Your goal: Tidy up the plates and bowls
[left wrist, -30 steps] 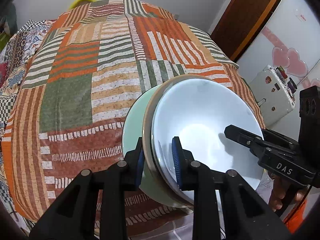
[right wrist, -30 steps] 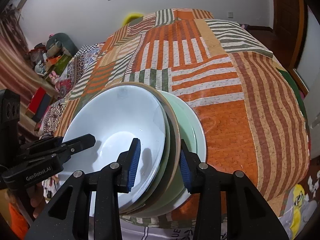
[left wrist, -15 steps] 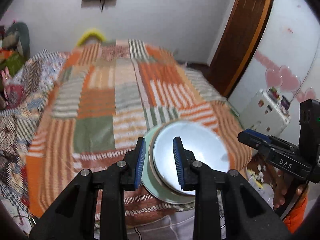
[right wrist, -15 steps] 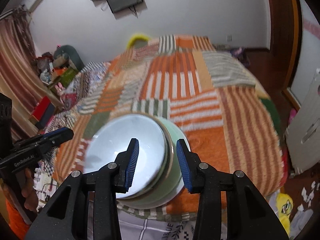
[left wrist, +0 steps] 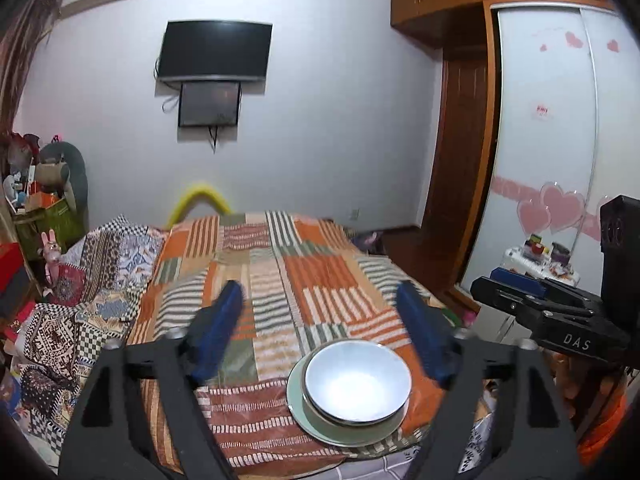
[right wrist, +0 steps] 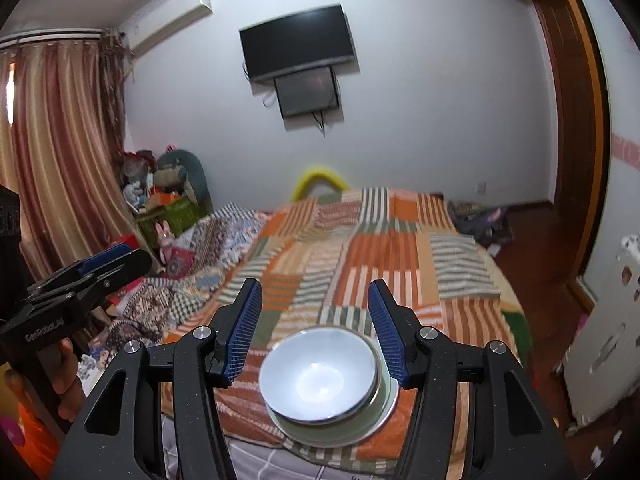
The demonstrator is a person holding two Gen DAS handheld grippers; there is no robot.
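- Bedroom scene: a bed with a striped patchwork blanket (left wrist: 280,280) fills the middle, and a dark television (left wrist: 214,50) hangs on the white wall behind it.
- Near the front edge of the bed sits the stack: a white bowl (left wrist: 357,384) nested on what looks like another dish, all on a pale green plate (left wrist: 304,412). In the right wrist view the bowl (right wrist: 318,380) sits a little off-centre on the plate (right wrist: 384,404).
- Left gripper (left wrist: 320,328) has just been opening; its jaws stand wide apart with nothing between them.
- Right gripper (right wrist: 316,330) has also just been opening and grasps nothing; the stack lies below it, untouched.
- Both tools are raised well clear of the dishes, so the stacking looks finished.
- Risk, as I judge it: the stack rests on soft bedding close to the edge. If somebody presses the mattress or pulls the blanket, the dishes can tilt and slide to the floor.
- Second risk: the bowl is not centred, so a small bump could shift it.
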